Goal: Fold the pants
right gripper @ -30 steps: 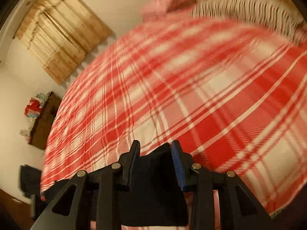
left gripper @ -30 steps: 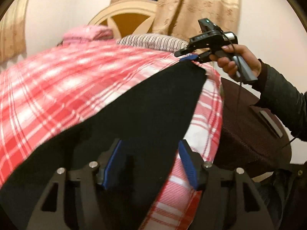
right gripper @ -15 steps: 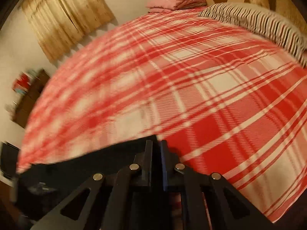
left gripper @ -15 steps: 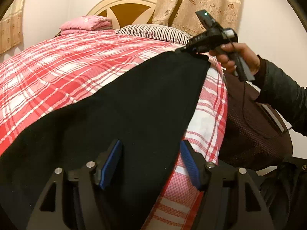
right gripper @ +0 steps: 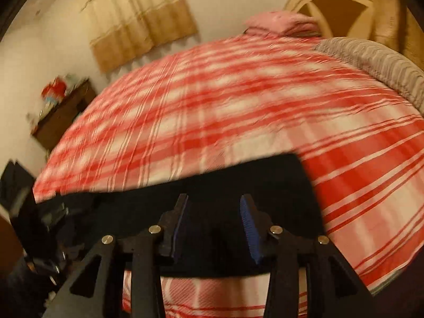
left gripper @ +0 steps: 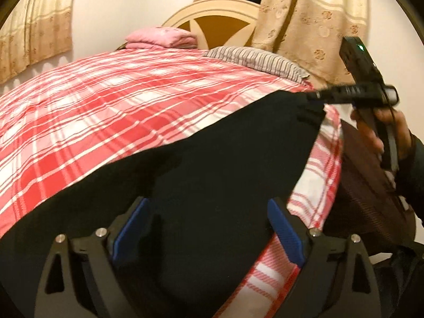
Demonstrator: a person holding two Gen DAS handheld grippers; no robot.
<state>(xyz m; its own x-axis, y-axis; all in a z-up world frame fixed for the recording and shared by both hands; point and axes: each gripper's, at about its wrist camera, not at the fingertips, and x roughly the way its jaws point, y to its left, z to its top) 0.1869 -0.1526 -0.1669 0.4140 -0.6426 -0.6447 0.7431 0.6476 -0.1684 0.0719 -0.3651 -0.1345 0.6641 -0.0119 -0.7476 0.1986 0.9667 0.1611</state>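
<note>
Now both tongs stand open over black pants (left gripper: 201,159) spread along the near edge of a red-checked bed (left gripper: 119,100): left tongs (left gripper: 206,228) and right tongs (right gripper: 214,225) grip nothing, apparently so the cloth lies flat for folding.

Black pants (left gripper: 206,164), spread flat along bed edge

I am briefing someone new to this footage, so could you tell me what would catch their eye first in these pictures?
The black pants stand out first, spread flat across the near edge of the red and white plaid bedspread. Next come the blue-padded grippers: the left gripper open over the cloth, and the right gripper open above the pants' far end. A pink folded blanket sits by the headboard.
</note>
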